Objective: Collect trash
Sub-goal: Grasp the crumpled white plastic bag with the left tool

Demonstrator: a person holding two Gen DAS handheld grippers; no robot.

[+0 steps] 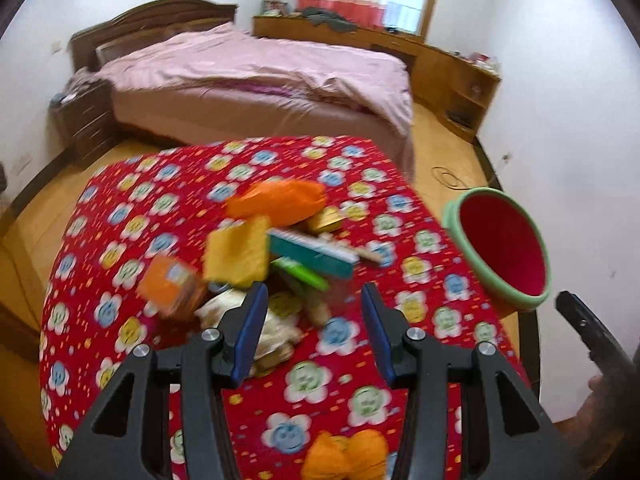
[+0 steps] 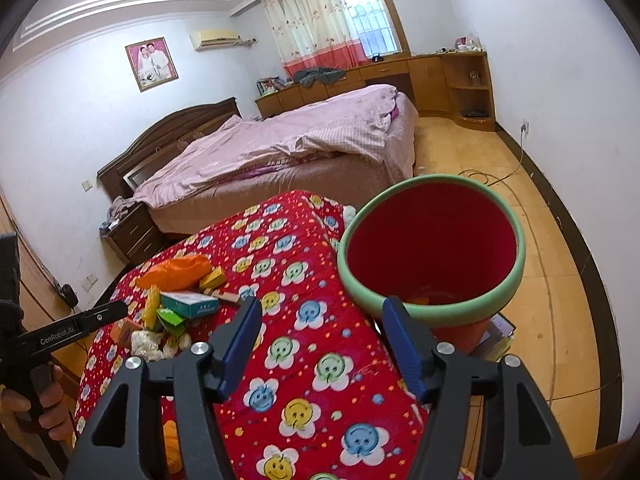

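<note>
- Your left gripper (image 1: 314, 322) stands partly open with nothing between its blue pads; it hangs over the near edge of the trash pile (image 1: 276, 252) on the red flowered tablecloth (image 1: 360, 380).
- Your right gripper (image 2: 320, 340) is spread wide and empty, with the rim of the red bin (image 2: 432, 248) at its 1 o'clock, just beyond the right finger.
- Something orange seems to lie in the bin's bottom, so my reading is that you are between pieces, reaching for the next.
- From your left gripper, the pale crumpled wrapper (image 1: 256, 320) sits at 10 o'clock, touching the left pad's line; the yellow box (image 1: 238, 254) and orange carton (image 1: 170, 284) lie further out at 11.
- Next move, as I judge it: lower onto the crumpled wrapper, centre it between the pads, then close.
- The bin stands at 2 o'clock from that gripper, off the table's edge.
- Two orange lumps (image 1: 346, 454) lie by your left gripper's base; do not drag them.
</note>
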